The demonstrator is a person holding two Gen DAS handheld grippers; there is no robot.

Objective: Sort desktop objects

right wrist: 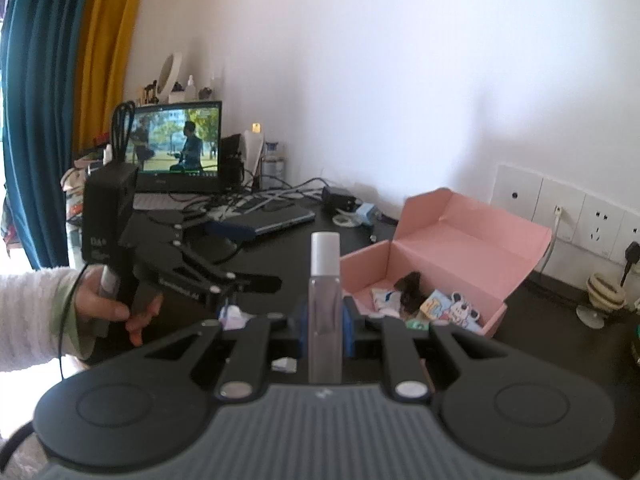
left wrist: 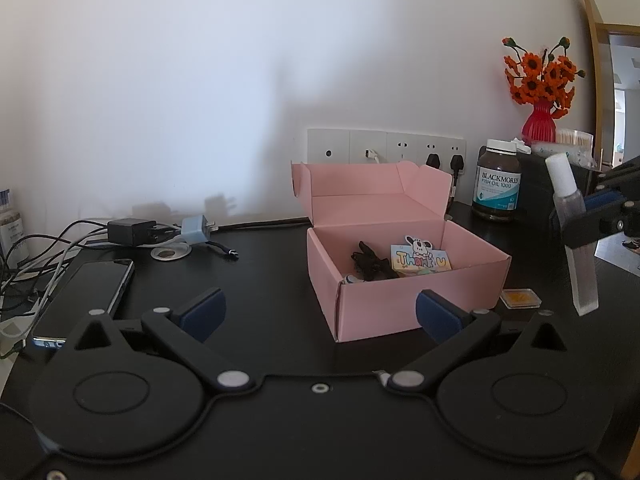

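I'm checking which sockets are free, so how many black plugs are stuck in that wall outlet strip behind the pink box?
2 in the left wrist view: one black plug and a second beside it, both behind the pink box lid's right corner. That lid may hide more.

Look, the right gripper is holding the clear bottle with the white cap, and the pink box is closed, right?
Almost. The right gripper does hold the clear bottle, but the pink box is open: its lid stands up at the back and things show inside. The left wrist view shows it best.
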